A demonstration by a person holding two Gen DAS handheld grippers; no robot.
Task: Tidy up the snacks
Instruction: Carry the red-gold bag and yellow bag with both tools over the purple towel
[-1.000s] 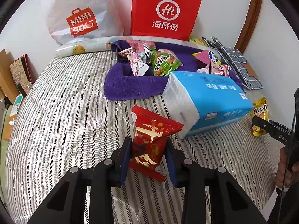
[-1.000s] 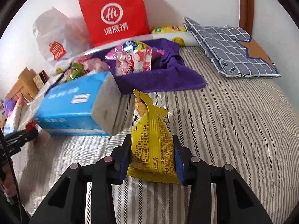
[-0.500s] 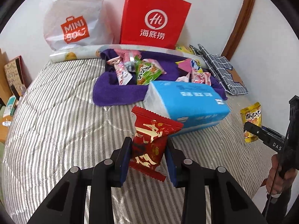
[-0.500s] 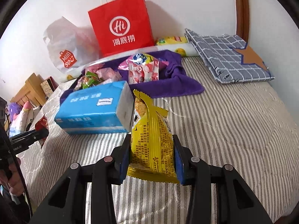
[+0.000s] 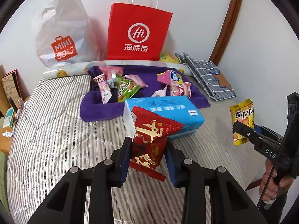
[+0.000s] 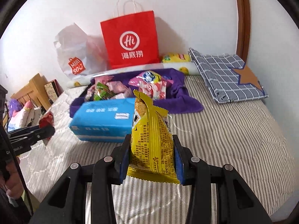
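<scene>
1. Grip, left side: the left gripper has its jaws drawn in close on a red snack packet, pinched by its lower half and held clear above the striped bedcover. The packet stands roughly upright, its long axis running up and away from the fingers, its crimped top leaning toward the far right.

2. Grip, right side: the right gripper is likewise narrowed onto a yellow snack packet, which stands on end between the pads with its twisted top pointing up and slightly left. It too hangs above the bedcover, not resting on it.

3. Likely destination: a purple towel lies at the far side of the bed, already carrying a heap of other snack packets. My reading is that both held packets belong there.

4. Deciding relation: a blue tissue pack lies across the bed directly between both grippers and the towel, its long axis running left to right. From either hand the towel is straight ahead and beyond that pack.

5. Which hand is nearer: the two look about level with each other, the left gripper facing the pack's left end, the right gripper facing its right end; neither is clearly closer.

6. Judgement: the next move probably needs each packet carried forward over the pack, high enough not to brush it.
</scene>
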